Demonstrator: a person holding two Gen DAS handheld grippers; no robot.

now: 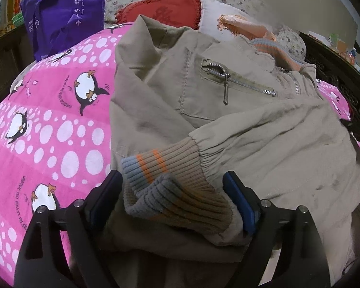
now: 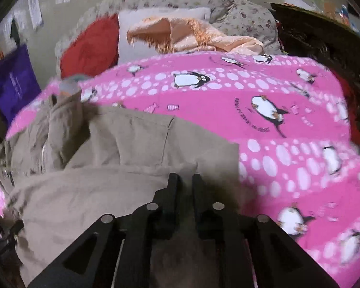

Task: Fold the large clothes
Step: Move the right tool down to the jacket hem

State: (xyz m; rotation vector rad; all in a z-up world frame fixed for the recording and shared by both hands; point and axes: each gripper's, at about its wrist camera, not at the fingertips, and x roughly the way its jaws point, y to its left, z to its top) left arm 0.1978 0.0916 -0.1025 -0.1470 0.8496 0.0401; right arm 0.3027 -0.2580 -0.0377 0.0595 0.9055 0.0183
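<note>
On the pink bedspread (image 1: 48, 132), the left gripper (image 1: 172, 180) gaped around the jacket (image 1: 264, 132) cuff (image 1: 175, 184) at six o'clock, releasing a folded sleeve, while the right gripper (image 2: 184, 180) stood slightly ajar, empty

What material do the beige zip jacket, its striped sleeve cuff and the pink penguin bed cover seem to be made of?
Beige zip jacket: probably woven cotton or a cotton blend, matte, with soft creases and stitched seams.
Striped sleeve cuff: rib-knit, stretchy yarn, judging by the raised parallel ribs; the fibre is unclear.
Pink penguin bed cover: smooth printed woven cloth, likely cotton or polyester, flat and without visible pile.
</note>
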